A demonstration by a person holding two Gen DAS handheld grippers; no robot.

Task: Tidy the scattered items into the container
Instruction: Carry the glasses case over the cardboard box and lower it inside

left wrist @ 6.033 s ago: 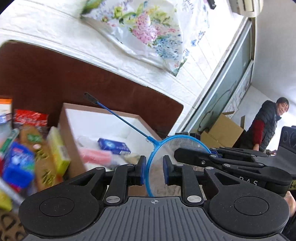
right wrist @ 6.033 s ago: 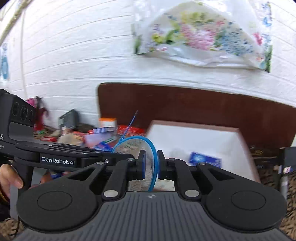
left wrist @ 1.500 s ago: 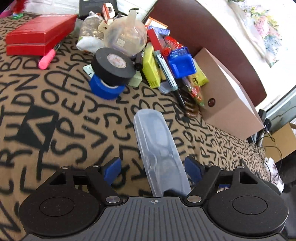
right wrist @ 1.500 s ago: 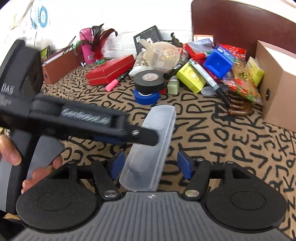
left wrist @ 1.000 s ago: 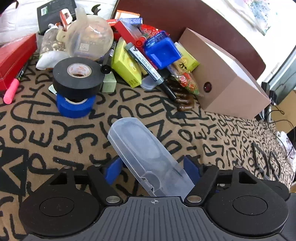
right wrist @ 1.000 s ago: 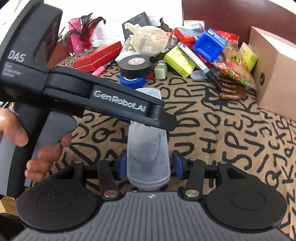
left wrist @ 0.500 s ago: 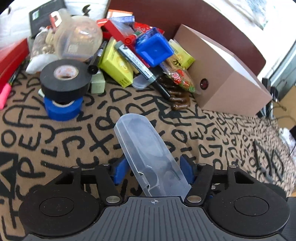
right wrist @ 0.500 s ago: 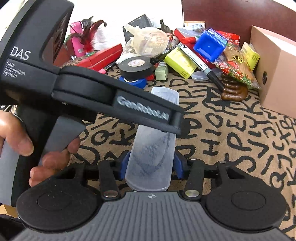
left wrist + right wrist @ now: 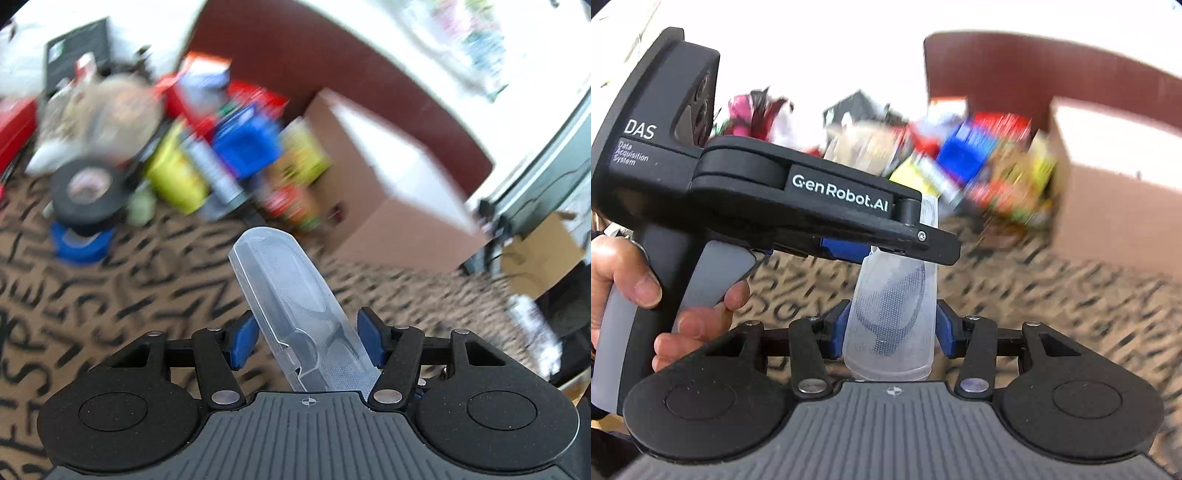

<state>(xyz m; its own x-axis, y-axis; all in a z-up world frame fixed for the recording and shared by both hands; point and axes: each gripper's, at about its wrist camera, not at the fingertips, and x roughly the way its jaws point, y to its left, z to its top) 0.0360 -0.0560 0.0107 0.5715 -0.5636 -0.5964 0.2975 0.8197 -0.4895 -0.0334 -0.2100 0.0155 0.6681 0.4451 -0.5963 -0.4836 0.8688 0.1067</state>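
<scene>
the left gripper [image 9: 306, 338] is closing its 2 blue pads on a clear plastic case [image 9: 295, 306], pinching it across its width near one end. the right gripper [image 9: 890, 328] is pinching the other end of the same clear plastic case [image 9: 890, 321] in the same way, so both are carrying it raised above the letter-patterned cloth [image 9: 110, 295]. in the right wrist view the left gripper's black body is crossing in front of the case, with the person's left hand [image 9: 646, 291] wrapping its grey handle.

compared with half a second ago, the case is sitting higher against the background, and the cardboard box [image 9: 399, 199] is looming larger beyond its tip. the pads are sitting about as close as they were then.

the pile of items [image 9: 207, 158] left of the box is blurring heavily; only a black tape roll [image 9: 86, 194] on a blue tape roll [image 9: 79, 245] and a blue tub [image 9: 245, 147] are readable. the box interior is washing out to white. a dark shape inside the case is too faint to name.
</scene>
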